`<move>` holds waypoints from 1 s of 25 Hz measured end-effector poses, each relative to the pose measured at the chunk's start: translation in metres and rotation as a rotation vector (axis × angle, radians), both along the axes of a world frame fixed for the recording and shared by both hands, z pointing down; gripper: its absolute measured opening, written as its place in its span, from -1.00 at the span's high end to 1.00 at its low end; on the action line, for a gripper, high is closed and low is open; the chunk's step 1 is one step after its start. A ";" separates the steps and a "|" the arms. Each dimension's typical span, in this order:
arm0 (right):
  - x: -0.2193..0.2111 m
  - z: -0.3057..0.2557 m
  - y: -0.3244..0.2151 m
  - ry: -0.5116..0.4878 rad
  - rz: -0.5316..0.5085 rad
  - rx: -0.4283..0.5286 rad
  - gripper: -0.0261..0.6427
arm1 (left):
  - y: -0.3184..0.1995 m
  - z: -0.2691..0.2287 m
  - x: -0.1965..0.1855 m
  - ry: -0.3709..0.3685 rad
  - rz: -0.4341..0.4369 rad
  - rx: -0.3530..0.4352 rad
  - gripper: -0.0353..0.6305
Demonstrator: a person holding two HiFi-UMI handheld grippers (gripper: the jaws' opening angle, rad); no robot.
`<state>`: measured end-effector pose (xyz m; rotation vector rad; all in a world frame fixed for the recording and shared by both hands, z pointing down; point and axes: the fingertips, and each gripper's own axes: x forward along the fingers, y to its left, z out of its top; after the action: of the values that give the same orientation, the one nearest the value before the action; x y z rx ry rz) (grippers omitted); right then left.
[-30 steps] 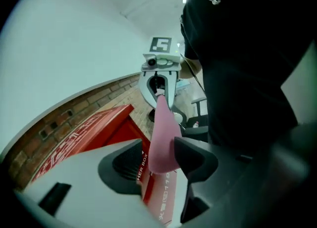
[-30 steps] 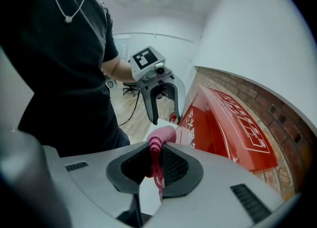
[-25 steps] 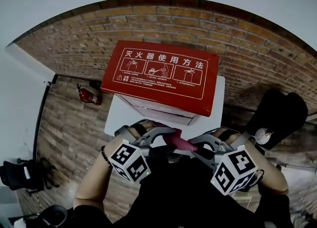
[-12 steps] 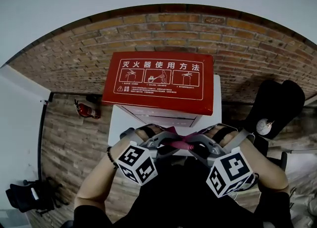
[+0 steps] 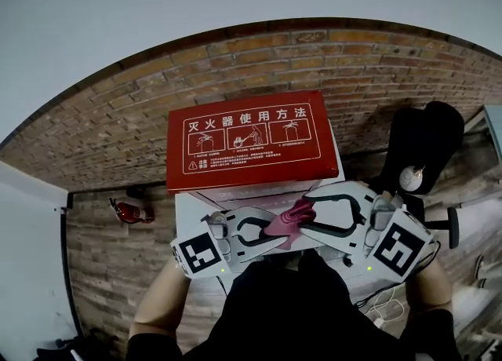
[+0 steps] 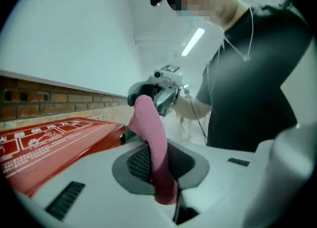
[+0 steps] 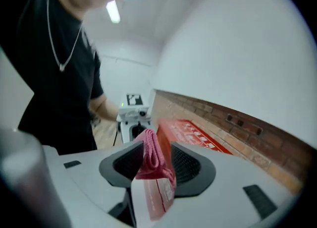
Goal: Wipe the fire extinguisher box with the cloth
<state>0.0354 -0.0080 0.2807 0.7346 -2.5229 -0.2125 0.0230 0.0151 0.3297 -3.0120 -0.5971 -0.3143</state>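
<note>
Near red box [image 5: 251, 144], pink cloth [image 5: 294, 218], folded, bunched

Qty obs.: box [image 5: 251, 144] 1; cloth [image 5: 296, 216] 1; grippers 2 – L gripper [image 5: 276, 238], R gripper [image 5: 307, 224]; extinguisher [image 5: 128, 212] 1; stand [image 5: 188, 212] 1; person [image 5: 157, 304] 1.

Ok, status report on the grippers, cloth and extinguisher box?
Left gripper just closed on pink cloth. Right gripper jaws just opened, cloth between them unpinched. Cloth off the fire extinguisher box; nothing in the way.
</note>
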 end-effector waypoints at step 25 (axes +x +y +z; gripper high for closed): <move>-0.021 0.013 0.051 -1.038 0.305 -0.324 0.18 | 0.023 -0.038 -0.020 0.206 0.298 -0.576 0.71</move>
<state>0.0140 0.0427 0.2933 1.3008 -3.1591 0.8811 0.0025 0.0384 0.2918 -3.3297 -1.2843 0.2243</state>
